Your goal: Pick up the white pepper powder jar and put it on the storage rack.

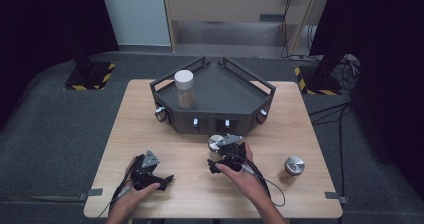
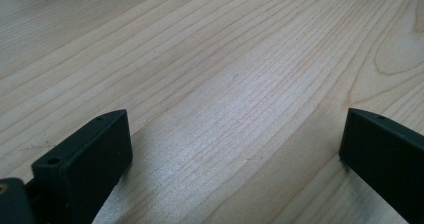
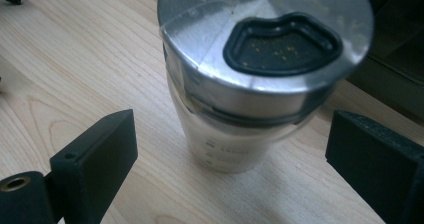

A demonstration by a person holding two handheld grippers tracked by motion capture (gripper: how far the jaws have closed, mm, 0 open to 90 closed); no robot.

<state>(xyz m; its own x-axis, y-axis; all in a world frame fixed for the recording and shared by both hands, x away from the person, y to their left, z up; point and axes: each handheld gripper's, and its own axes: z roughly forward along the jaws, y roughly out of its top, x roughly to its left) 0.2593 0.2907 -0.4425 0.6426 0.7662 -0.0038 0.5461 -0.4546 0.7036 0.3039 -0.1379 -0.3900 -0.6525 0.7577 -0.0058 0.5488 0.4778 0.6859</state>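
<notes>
1. Step in hand, by the look of it: closing the right gripper [image 1: 220,154] on the clear glass shaker jar with brushed-steel lid [image 3: 250,84], standing upright on the pale wooden counter [image 1: 150,134] just in front of the dark grey angular tray [image 1: 220,91].
2. Best lowered further, to grip the glass body below the lid, centred, squeezing gently.
3. Right jaws: wide apart, flanking the jar, touching nothing.
4. Left gripper [image 1: 155,176]: jaws apart, empty, over bare counter.
</notes>
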